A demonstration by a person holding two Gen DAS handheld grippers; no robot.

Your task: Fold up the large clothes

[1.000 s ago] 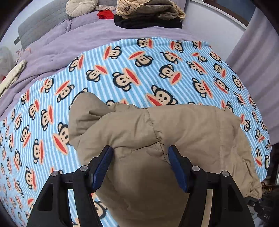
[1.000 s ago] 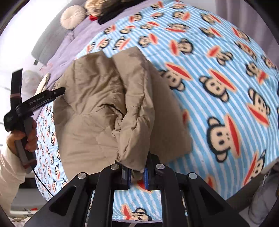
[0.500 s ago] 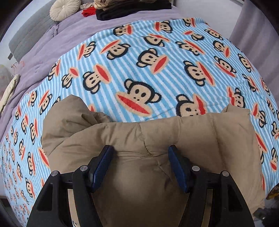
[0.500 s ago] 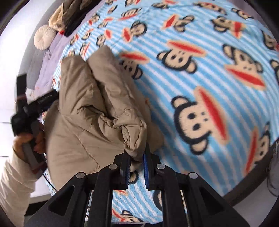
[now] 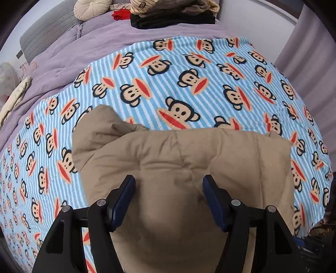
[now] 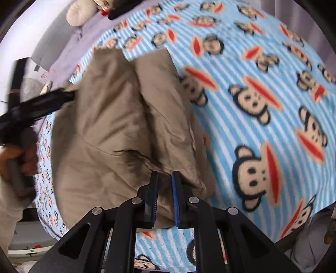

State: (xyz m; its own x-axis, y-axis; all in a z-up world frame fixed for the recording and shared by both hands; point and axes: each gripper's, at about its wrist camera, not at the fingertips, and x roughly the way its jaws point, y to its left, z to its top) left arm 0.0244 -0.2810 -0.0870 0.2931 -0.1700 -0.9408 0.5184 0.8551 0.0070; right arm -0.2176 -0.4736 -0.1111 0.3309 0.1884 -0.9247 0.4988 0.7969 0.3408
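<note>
the wide blue-and-white striped fleece blanket printed with monkey faces covers most of the bed; its far edge meets a plain lilac bedspread from nine to twelve o'clock in the left wrist view, and its right edge drops away at three to four o'clock, where only dark clutter too dim to name shows. from eleven to three o'clock the blanket lies bare.

the padded tan quilted jacket lies on the blanket toward six o'clock, its top fold running level across the middle and one lobe poking up at ten o'clock. its lower part is cut off behind the gripper frames in both views.

a stack of folded dark and beige clothes at twelve o'clock is clipped by the lens rim, beside a round cream button cushion.

the left gripper hangs over the jacket with jaws spread wide, pads off the cloth. in the right wrist view it is a black smear at nine o'clock, the hand on it blurred.

the right gripper has its jaws nearly together, pinching a bunched fold of the jacket's edge at six o'clock.
</note>
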